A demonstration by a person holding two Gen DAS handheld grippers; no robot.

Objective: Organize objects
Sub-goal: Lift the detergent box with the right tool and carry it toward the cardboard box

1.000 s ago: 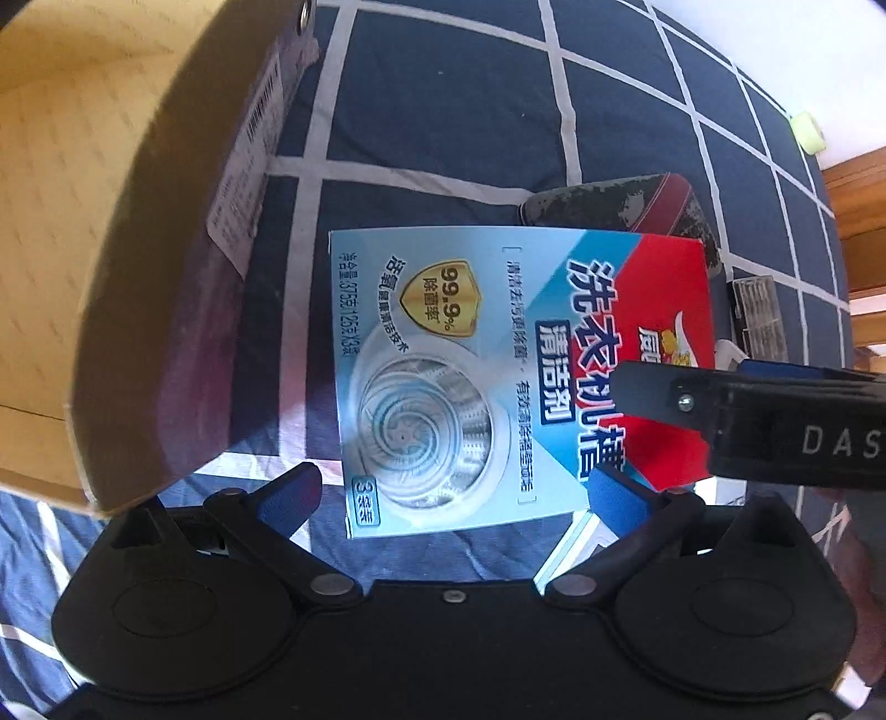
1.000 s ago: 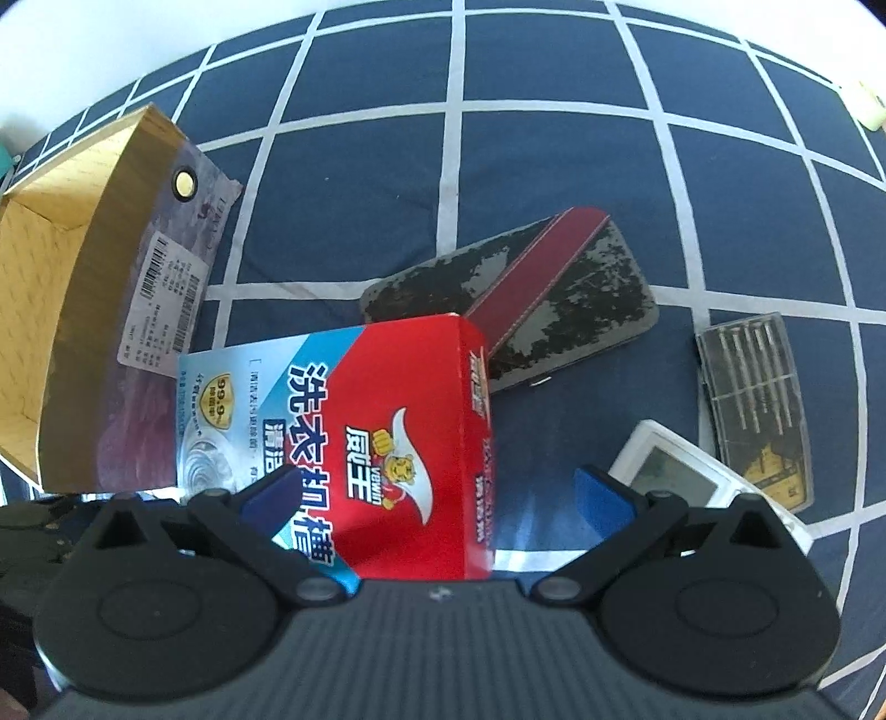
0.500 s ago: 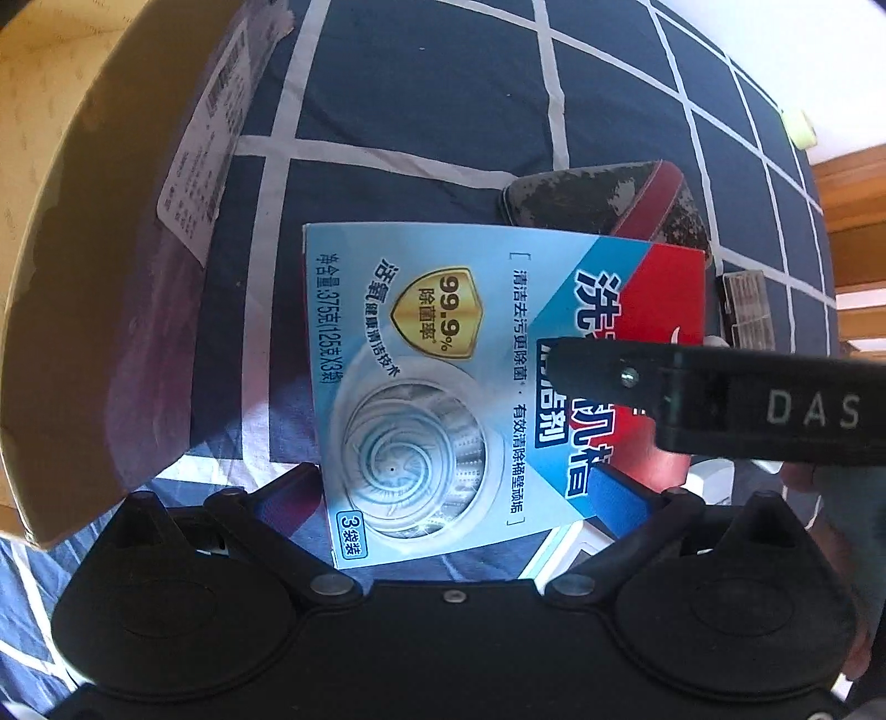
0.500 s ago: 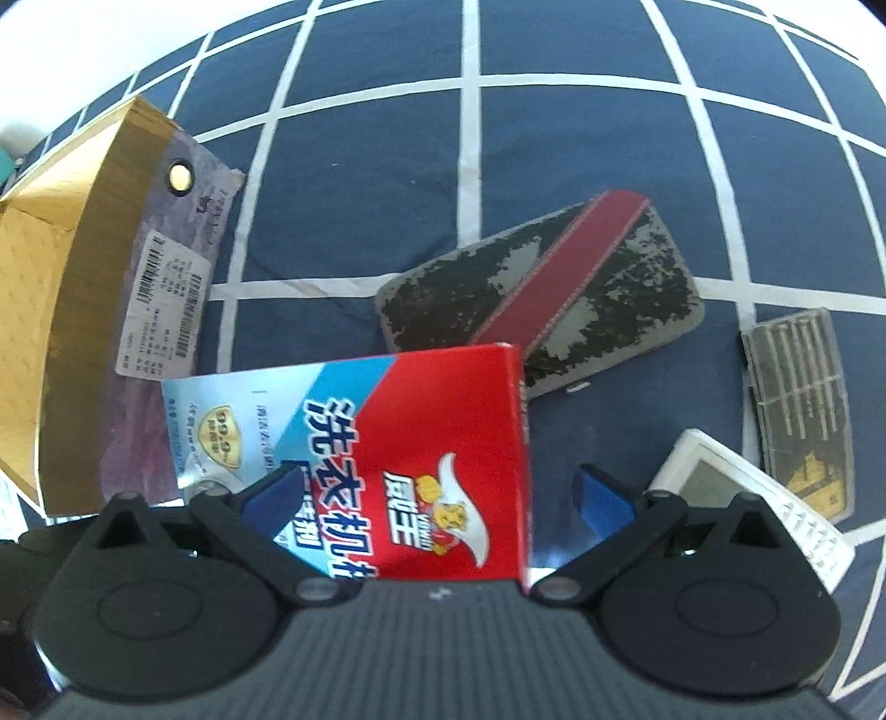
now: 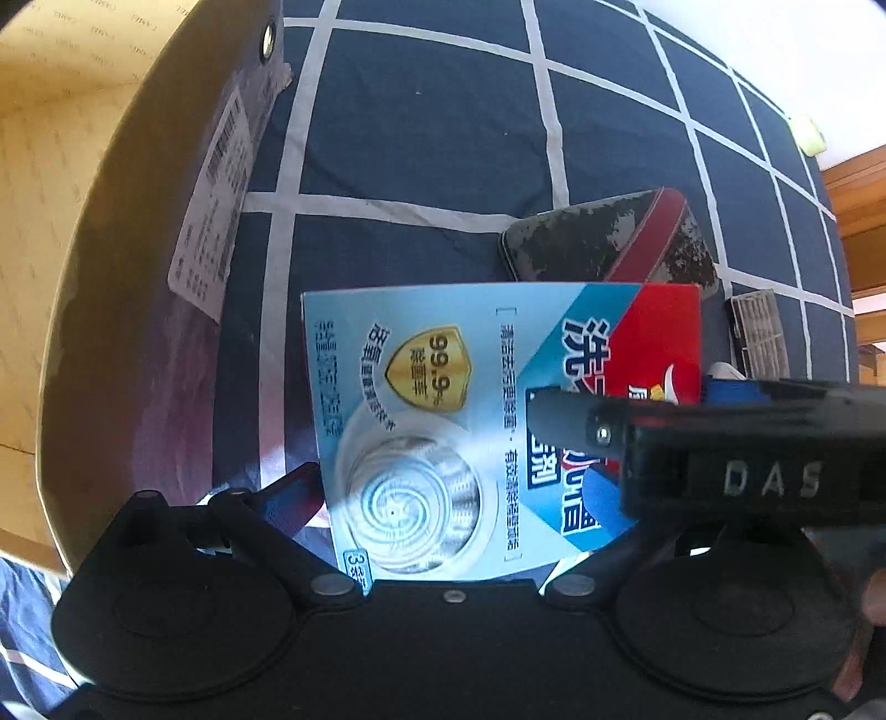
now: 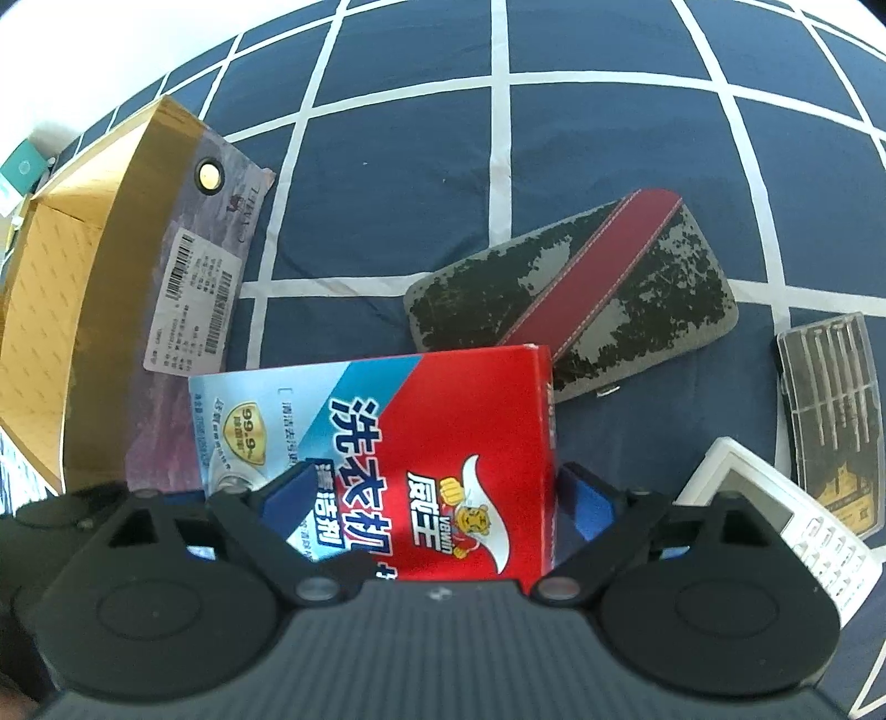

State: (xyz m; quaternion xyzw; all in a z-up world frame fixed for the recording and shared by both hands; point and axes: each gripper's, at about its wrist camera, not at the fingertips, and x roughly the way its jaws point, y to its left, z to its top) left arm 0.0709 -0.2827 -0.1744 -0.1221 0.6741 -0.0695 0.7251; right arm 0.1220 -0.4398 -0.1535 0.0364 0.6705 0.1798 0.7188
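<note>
Home bedroom — navy grid-patterned bedspread (image 6: 398, 183), wooden furniture (image 5: 864, 205) at edge, household clutter

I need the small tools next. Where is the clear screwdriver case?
Right wrist view, far right: the screwdriver case lies on the blue checked cloth, between worn wallet and white calculator.

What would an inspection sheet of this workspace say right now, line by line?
Surface: navy cloth with white grid lines.
Job's things: detergent box between both grippers' fingers; open cardboard box to its left.
Clutter: worn case with red stripe, screwdriver set, white calculator.
Grippers: left gripper and right gripper both straddle the detergent box; contact unclear.
Cables: nothing seen.
Surroundings: white wall, wooden furniture.
</note>
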